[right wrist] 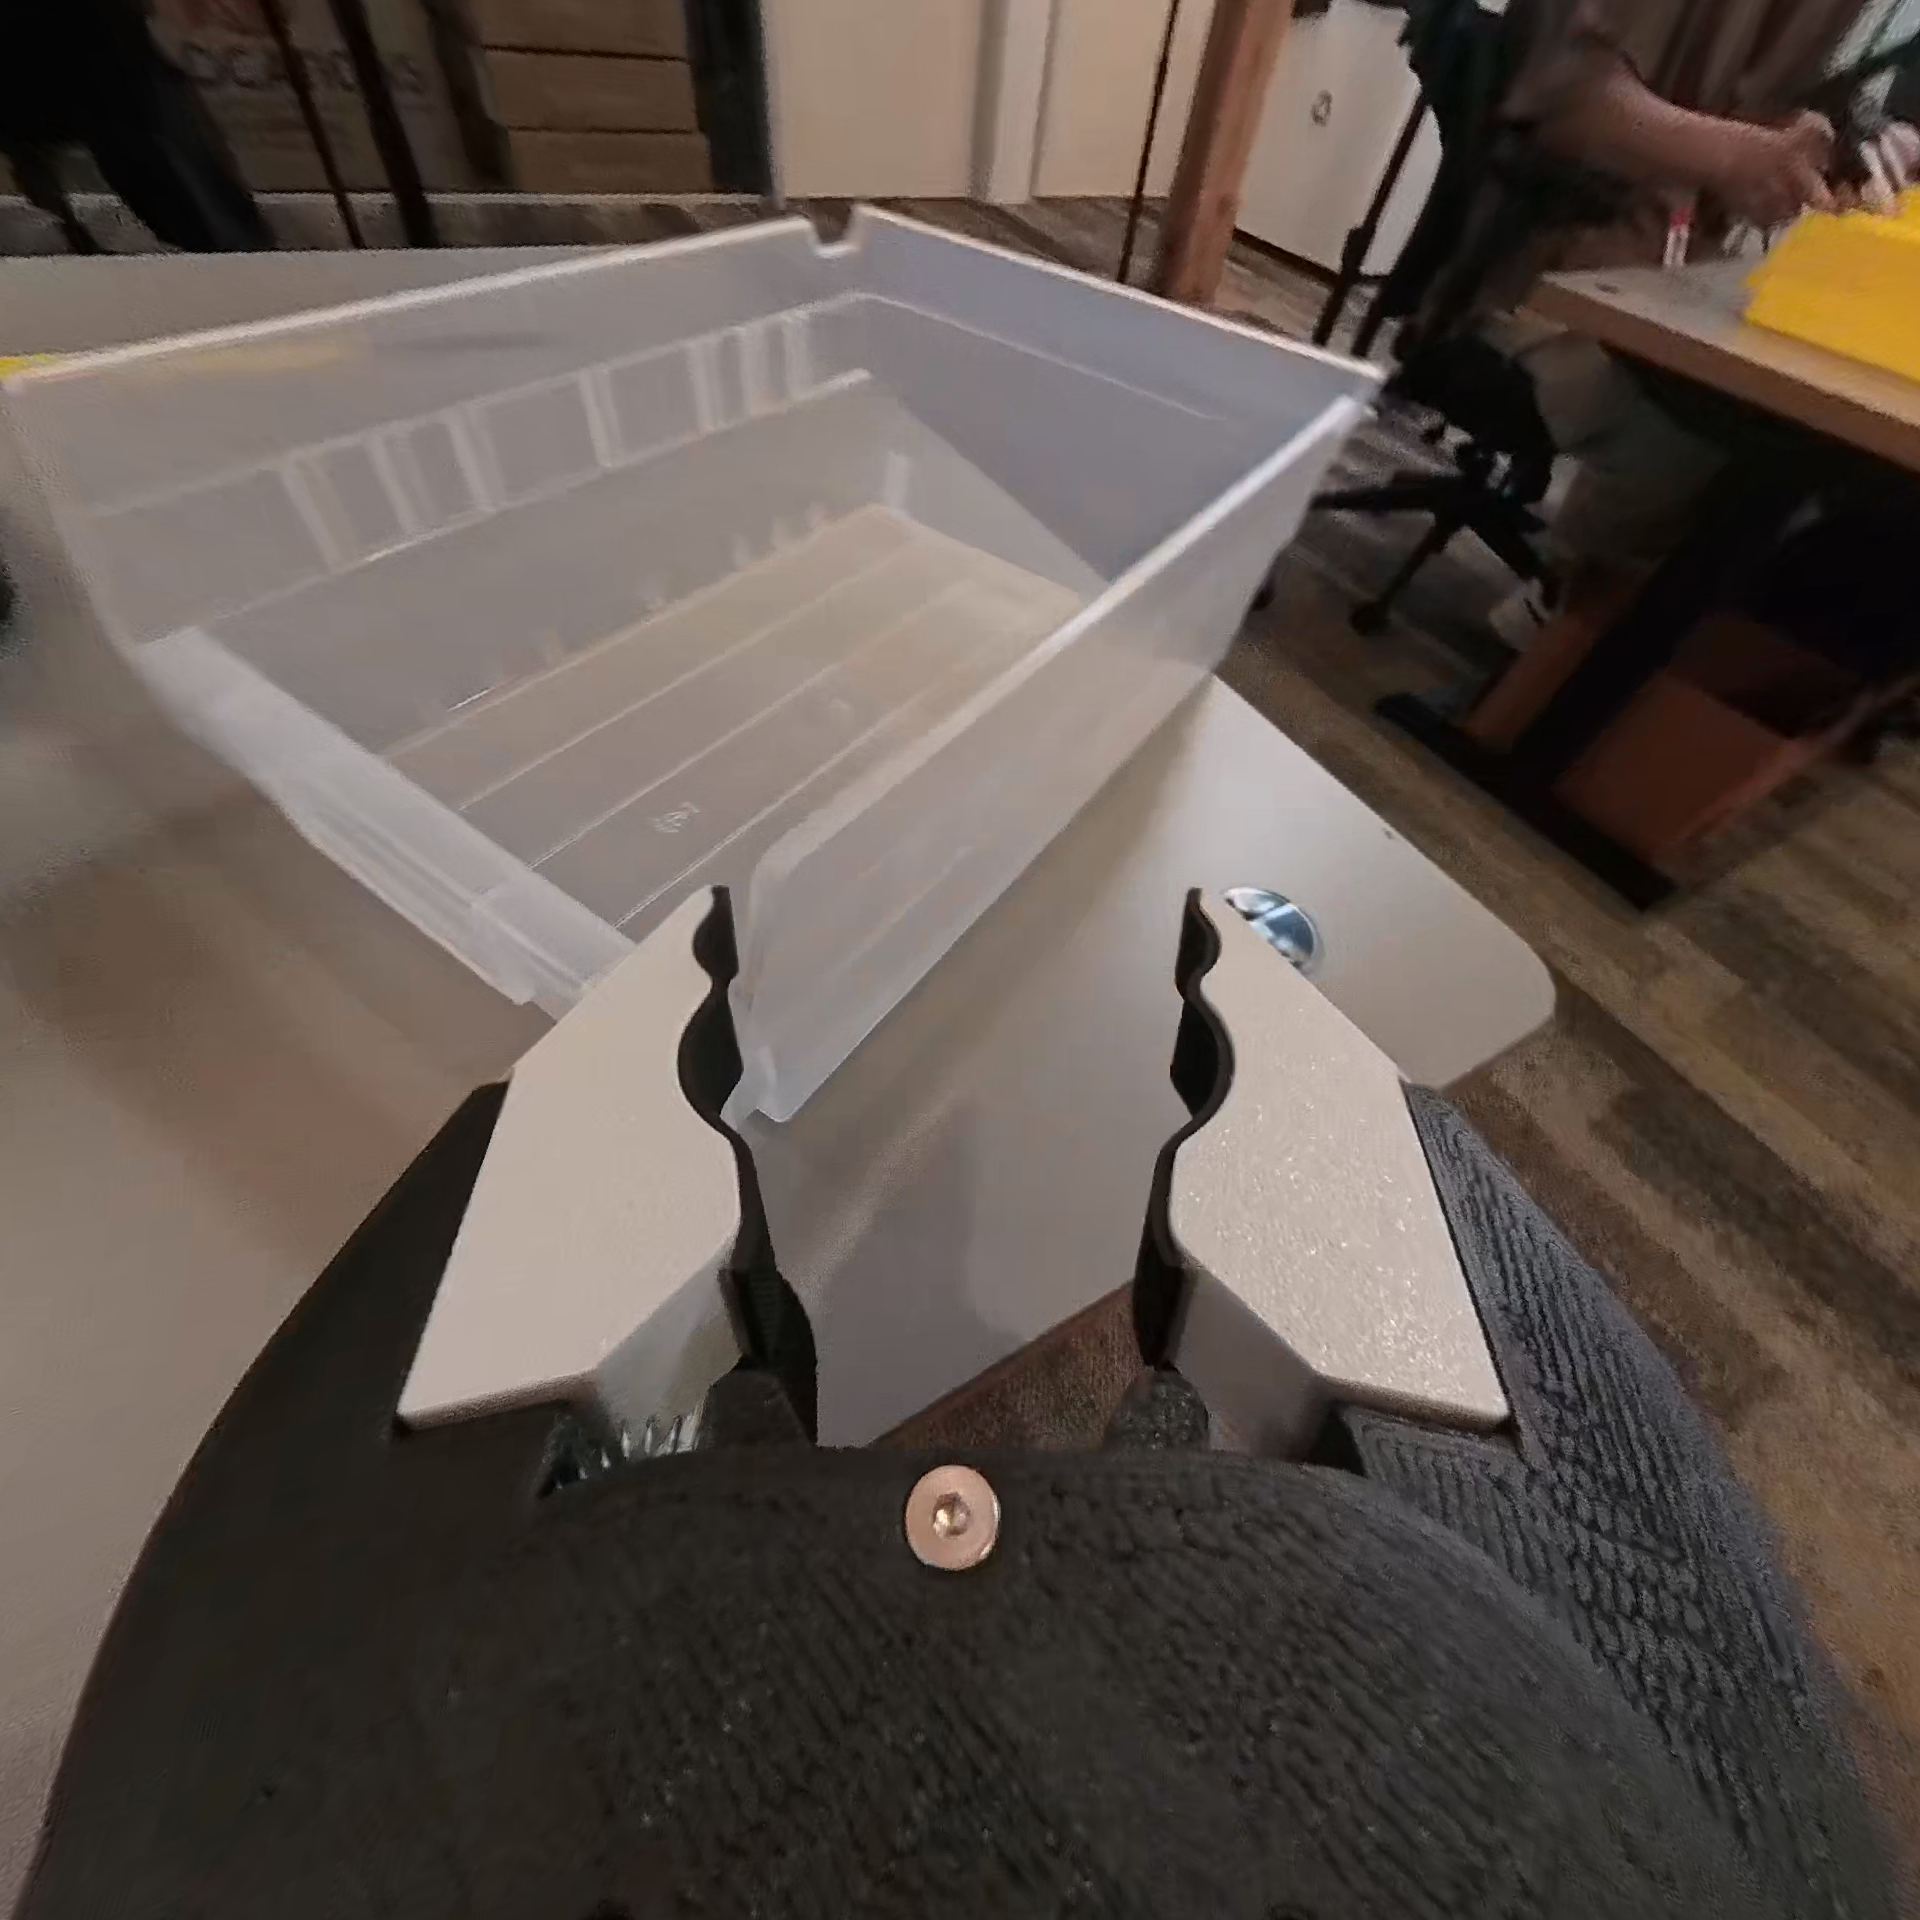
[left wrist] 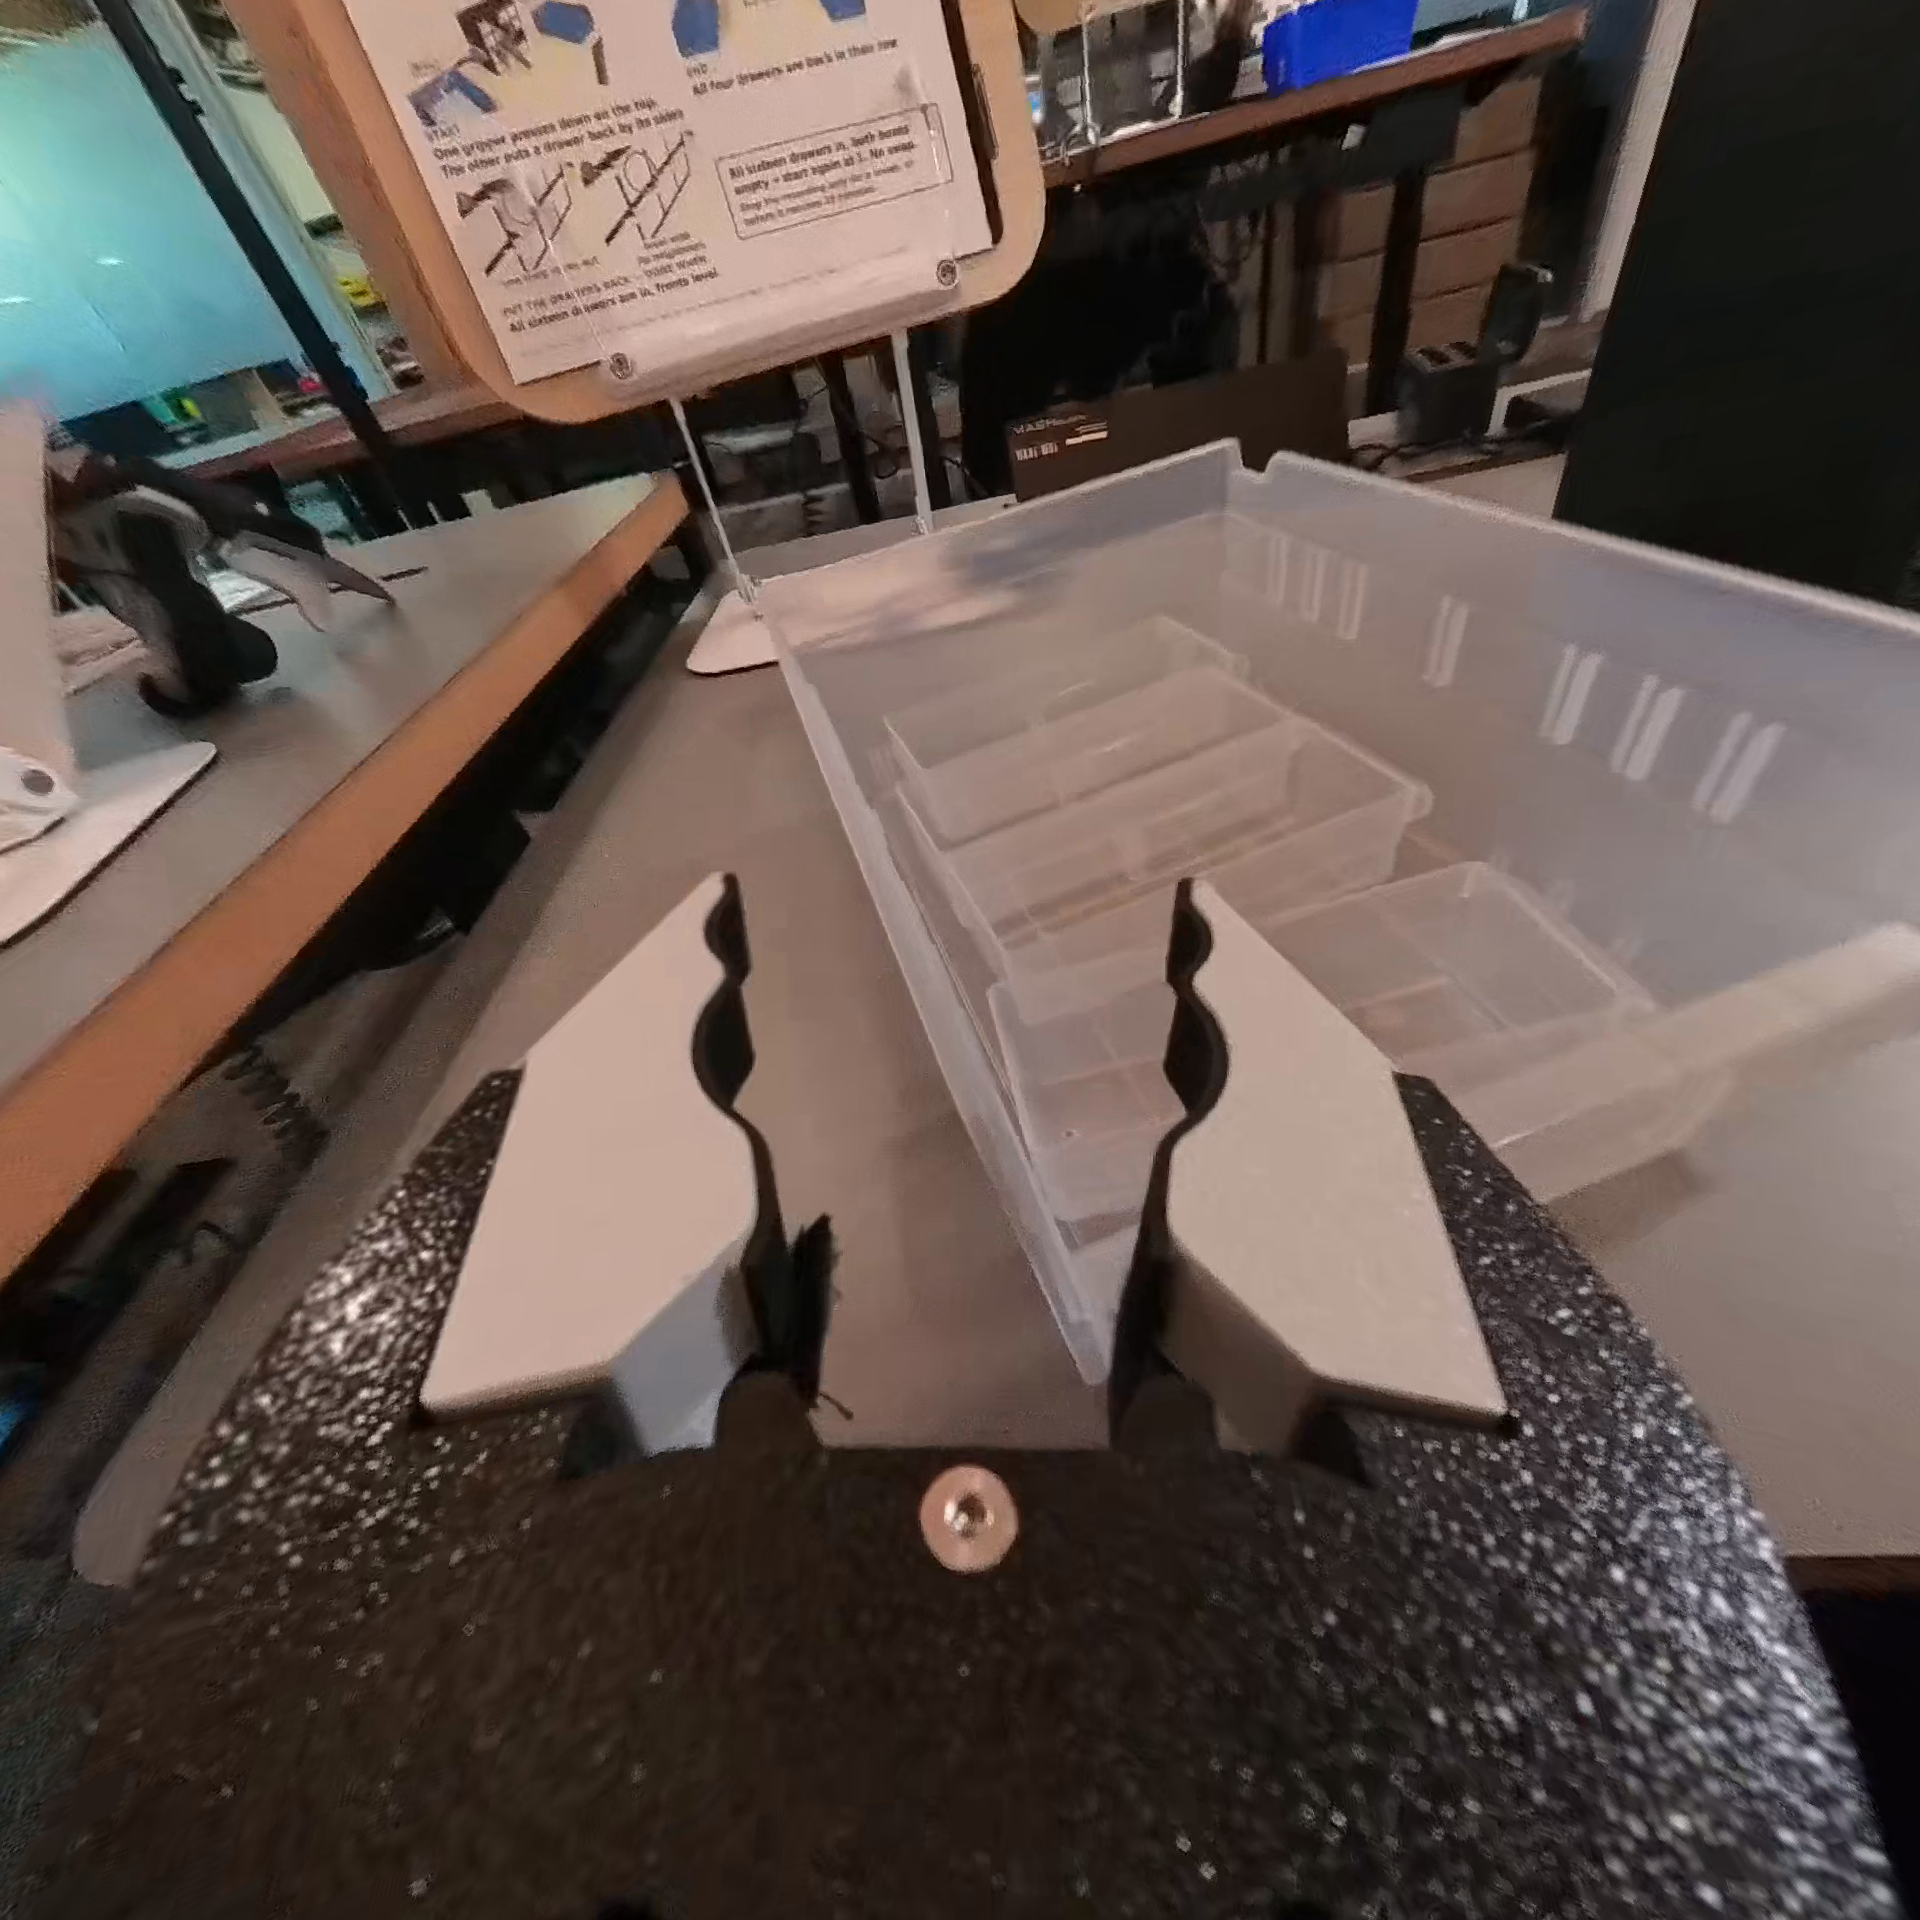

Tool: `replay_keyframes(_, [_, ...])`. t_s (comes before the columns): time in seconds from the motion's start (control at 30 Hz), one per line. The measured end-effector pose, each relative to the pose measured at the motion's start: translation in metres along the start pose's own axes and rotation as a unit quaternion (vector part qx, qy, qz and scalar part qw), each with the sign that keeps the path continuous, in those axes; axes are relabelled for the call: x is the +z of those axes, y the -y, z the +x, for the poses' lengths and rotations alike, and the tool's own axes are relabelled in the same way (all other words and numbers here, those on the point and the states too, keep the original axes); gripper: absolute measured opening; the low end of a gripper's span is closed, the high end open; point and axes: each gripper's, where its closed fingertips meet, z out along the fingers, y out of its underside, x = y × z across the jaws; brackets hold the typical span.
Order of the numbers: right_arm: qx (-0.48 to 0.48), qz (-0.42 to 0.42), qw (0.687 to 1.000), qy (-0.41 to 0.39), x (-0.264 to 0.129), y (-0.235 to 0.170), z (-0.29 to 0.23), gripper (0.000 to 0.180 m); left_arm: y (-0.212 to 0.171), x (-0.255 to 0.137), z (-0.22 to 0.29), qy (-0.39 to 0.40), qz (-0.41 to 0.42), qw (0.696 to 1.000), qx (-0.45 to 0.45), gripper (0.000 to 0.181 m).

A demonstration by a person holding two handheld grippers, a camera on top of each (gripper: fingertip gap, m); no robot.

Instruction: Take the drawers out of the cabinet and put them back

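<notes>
Left gripper (left wrist: 956,894): I see it wide, empty, beside the clear bin (left wrist: 1558,644).
Right gripper (right wrist: 956,904): wide; my left finger (right wrist: 623,1091) touches the bin's near corner.
Writing: instruction sheet (left wrist: 686,166) behind the bin.

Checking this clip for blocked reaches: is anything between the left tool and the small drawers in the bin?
Yes. The bin's clear near wall stands between the open left tool and the small drawers. The bin's top is open, so they look reachable from above.

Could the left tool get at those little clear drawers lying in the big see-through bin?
Probably yes. The left tool is open and holds nothing, the big bin has no lid, and the small drawers lie uncovered just past its near wall.
</notes>
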Motion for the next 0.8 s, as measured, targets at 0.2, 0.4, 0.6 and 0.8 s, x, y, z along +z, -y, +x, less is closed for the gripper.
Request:
replay_keyframes(0.2, [0.042,-0.051,0.996,0.06,0.021,-0.008,0.018,0.037,-0.021,0.006,-0.001,0.001,-0.04,0.999,0.013,0.072])
replay_keyframes(0.4, [0.055,-0.051,0.993,0.09,0.043,-0.006,0.019,0.029,-0.015,0.005,-0.01,0.022,-0.017,0.999,0.019,0.037])
replay_keyframes(0.6, [-0.025,-0.043,0.992,0.116,0.053,-0.002,0.009,0.029,-0.018,0.007,-0.016,0.033,-0.022,0.999,0.033,0.022])
replay_keyframes(0.8, [-0.08,-0.041,0.979,0.183,0.07,0.005,-0.001,0.022,-0.022,0.021,-0.049,0.08,-0.037,0.994,0.066,0.012])
